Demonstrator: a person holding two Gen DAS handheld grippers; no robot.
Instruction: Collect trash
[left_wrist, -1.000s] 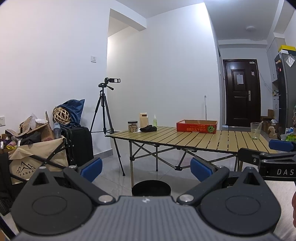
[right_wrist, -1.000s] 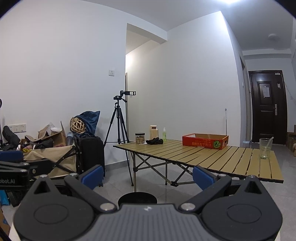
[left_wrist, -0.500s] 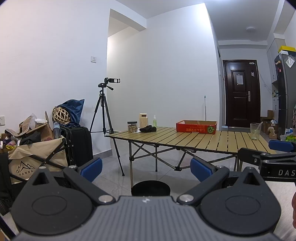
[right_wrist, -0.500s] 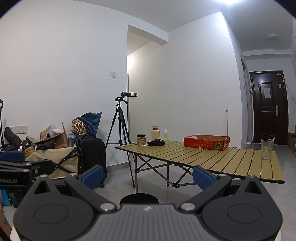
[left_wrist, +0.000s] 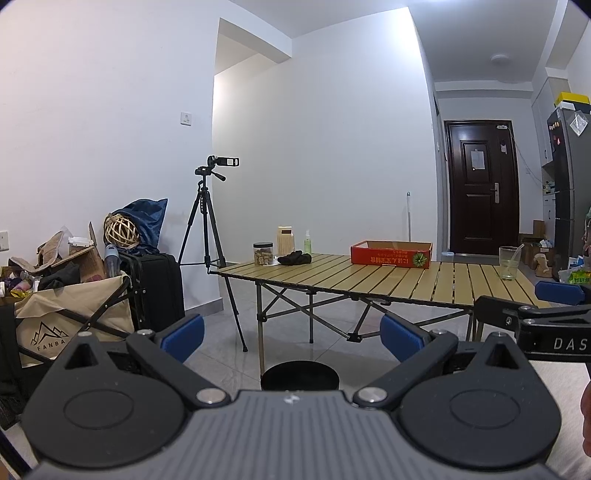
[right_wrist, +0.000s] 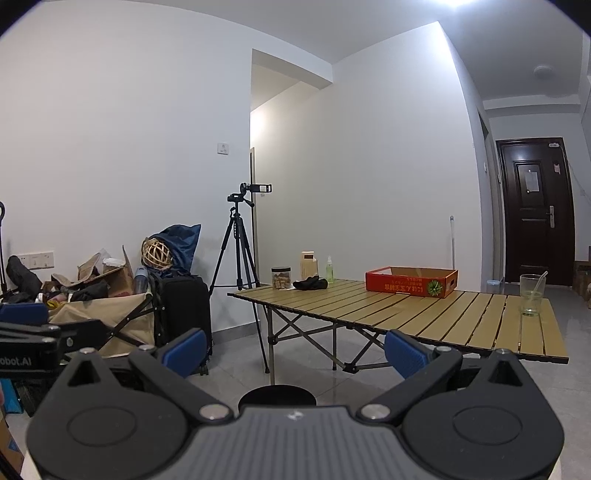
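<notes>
A folding slatted wooden table (left_wrist: 388, 282) (right_wrist: 424, 314) stands ahead. On it are a red cardboard tray (left_wrist: 390, 254) (right_wrist: 412, 281), a glass with a straw (left_wrist: 509, 263) (right_wrist: 532, 294), a snack jar (left_wrist: 263, 253) (right_wrist: 280, 277), a beige container (left_wrist: 285, 240), a green spray bottle (left_wrist: 307, 242) and a black cloth (left_wrist: 294, 258) (right_wrist: 310, 283). A black round bin (left_wrist: 300, 374) (right_wrist: 277, 397) sits on the floor by the table's near corner. My left gripper (left_wrist: 291, 338) and right gripper (right_wrist: 295, 350) are open and empty, well short of the table.
A camera on a tripod (left_wrist: 210, 221) (right_wrist: 240, 251) stands left of the table. A black suitcase (left_wrist: 157, 288) and a beige cart full of clutter (left_wrist: 66, 306) are at the left wall. A dark door (left_wrist: 480, 184) and a fridge (left_wrist: 570, 184) are at the far right.
Both views have shifted very slightly; the right gripper's view drifted a little closer and to the right. Both grippers stay open.
</notes>
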